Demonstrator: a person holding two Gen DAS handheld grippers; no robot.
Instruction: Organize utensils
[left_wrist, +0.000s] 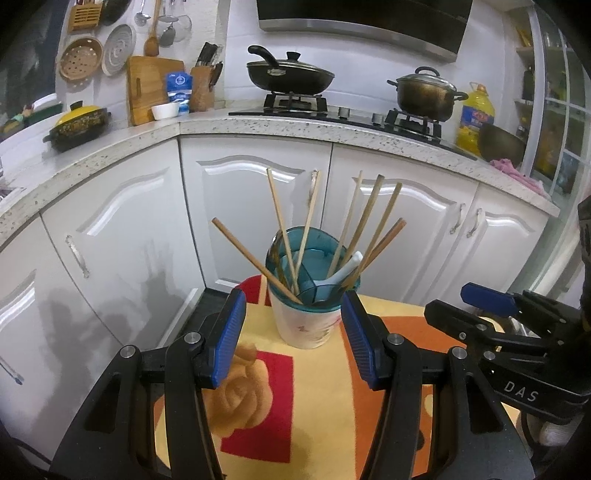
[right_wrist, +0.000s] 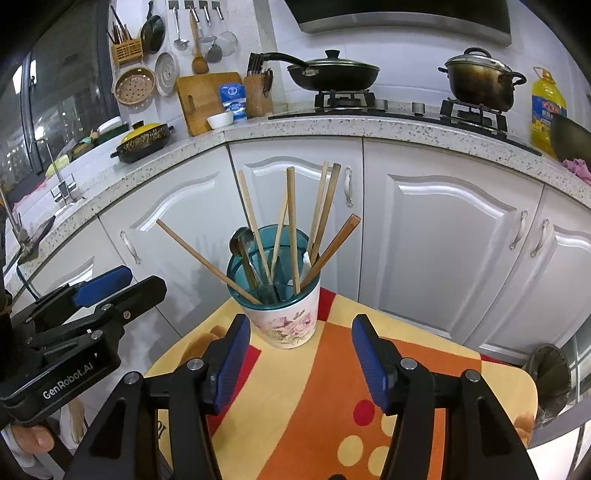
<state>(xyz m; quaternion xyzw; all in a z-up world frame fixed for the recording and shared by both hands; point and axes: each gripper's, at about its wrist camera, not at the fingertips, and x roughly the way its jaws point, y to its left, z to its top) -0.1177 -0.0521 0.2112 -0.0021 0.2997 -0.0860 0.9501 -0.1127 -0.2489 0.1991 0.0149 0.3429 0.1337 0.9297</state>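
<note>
A white utensil holder (right_wrist: 281, 321) with pink flowers and a teal insert stands upright at the far edge of the surface (right_wrist: 332, 387). Wooden chopsticks (right_wrist: 293, 229) fan out of it, one leaning far left; a metal spoon (right_wrist: 242, 243) and a white spoon (left_wrist: 349, 267) sit inside.

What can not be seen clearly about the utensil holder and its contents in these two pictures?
- Lower ends of the chopsticks: both views, hidden inside the utensil holder.
- White spoon: both views, mostly covered by the holder's teal rim and the chopsticks.
- Metal spoon: right wrist view shows its bowl only; the handle goes down inside.
- Table front edge: both views, hidden behind the gripper bodies.
</note>
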